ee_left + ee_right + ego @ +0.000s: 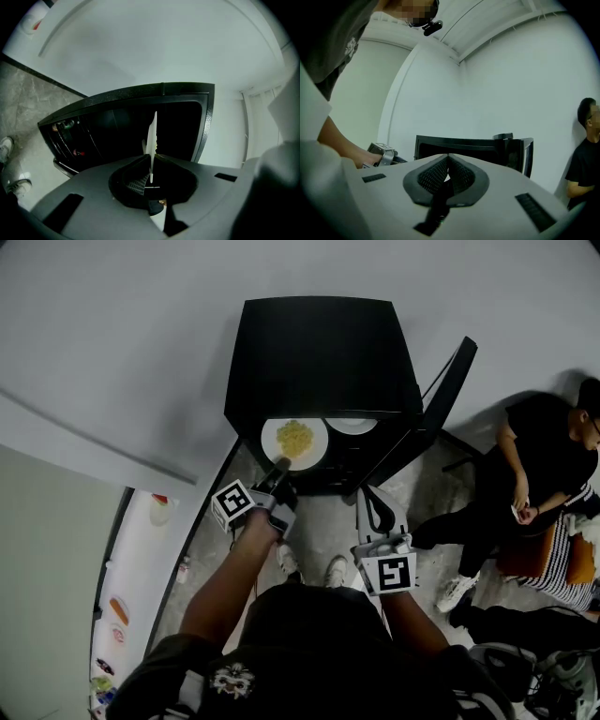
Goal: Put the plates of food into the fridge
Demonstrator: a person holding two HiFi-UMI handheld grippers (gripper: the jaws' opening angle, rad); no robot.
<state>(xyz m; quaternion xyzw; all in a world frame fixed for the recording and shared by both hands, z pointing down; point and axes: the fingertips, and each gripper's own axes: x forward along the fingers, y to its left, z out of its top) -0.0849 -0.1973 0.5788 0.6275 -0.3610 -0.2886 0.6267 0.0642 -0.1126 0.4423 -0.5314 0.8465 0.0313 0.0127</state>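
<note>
White round plate of yellow food (294, 442) is pinched at its rim by the left tongs (278, 468), at the mouth of the open black fridge (319, 352), upper centre. A second white plate (353, 425) is judged already shelved. The right tongs (374, 498) are closed, empty.

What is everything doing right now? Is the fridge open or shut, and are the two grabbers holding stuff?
fridge: open
fridge door: swung wide open
plate of food: held by its rim at the fridge's opening, yellow food on it
second plate: resting inside the fridge, mostly hidden
left gripper: shut on the plate of food
right gripper: shut, holding nothing
</note>
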